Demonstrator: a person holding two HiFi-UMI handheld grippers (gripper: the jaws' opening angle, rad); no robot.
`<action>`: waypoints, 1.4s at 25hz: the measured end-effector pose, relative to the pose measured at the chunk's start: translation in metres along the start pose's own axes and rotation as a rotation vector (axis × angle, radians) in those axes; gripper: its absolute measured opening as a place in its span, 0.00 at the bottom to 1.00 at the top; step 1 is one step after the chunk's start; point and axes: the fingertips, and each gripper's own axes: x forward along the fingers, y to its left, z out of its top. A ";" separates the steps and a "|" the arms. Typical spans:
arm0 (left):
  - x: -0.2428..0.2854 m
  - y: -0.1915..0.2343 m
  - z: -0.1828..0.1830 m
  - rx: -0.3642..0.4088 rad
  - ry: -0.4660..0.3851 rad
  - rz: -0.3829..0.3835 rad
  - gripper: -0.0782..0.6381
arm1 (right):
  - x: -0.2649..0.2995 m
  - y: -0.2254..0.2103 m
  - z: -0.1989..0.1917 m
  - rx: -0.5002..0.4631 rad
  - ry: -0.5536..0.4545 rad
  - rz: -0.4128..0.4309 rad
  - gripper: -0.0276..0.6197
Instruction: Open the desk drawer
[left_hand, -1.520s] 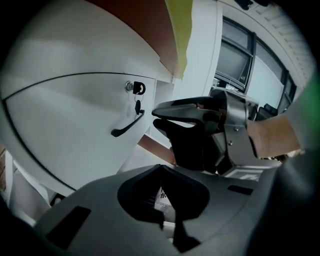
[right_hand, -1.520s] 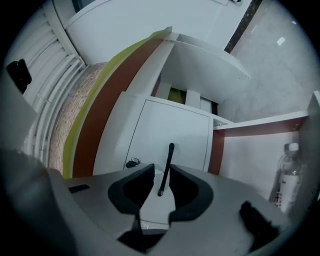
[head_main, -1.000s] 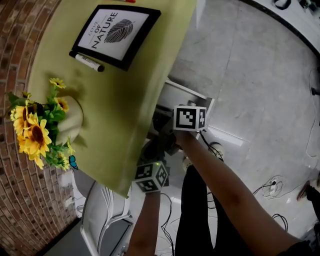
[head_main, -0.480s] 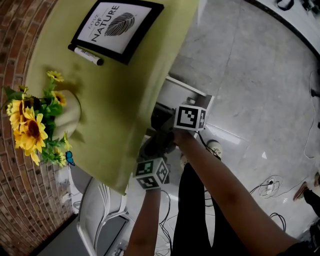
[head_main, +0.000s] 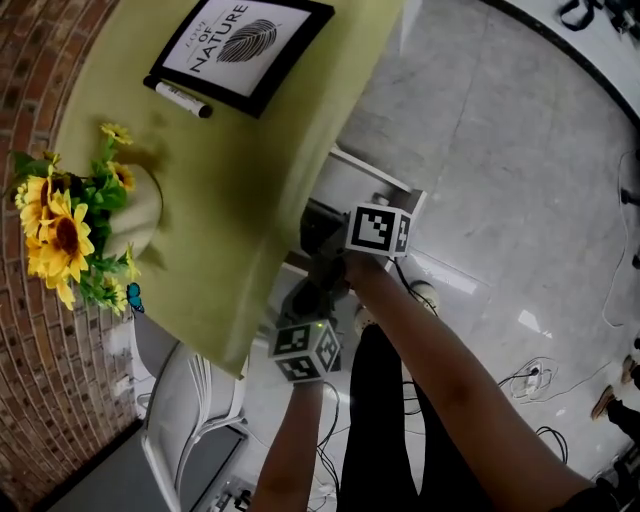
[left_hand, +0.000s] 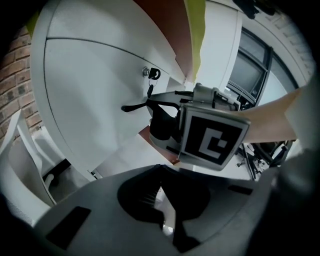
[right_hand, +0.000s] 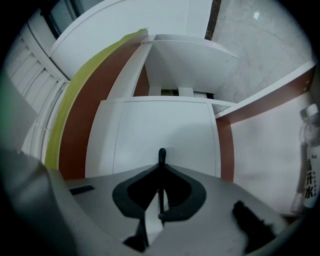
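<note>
Right gripper (right_hand: 161, 167) barely shifted, centre frame, still pinching black drawer handle (right_hand: 161, 154) | left gripper (left_hand: 161, 172) below, jaws pressed together (empty) | white drawer (right_hand: 160, 125) partly out.

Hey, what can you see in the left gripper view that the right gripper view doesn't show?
Only the left gripper view: the right gripper from outside, with its marker cube, and the drawer's lock. Only the right gripper view: a water bottle at the right edge. Both: the white drawer front, its black handle, which the right gripper clamps, and the yellow-green tablecloth edge.
</note>
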 end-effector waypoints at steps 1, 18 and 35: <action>-0.001 -0.001 -0.001 -0.006 -0.002 -0.001 0.12 | -0.001 0.000 0.000 0.001 0.002 0.000 0.08; -0.005 -0.047 -0.024 -0.005 0.011 -0.058 0.12 | -0.044 -0.001 -0.001 -0.009 0.035 0.001 0.08; -0.021 -0.101 -0.045 0.004 0.038 -0.157 0.12 | -0.108 0.003 0.000 0.000 0.030 0.018 0.08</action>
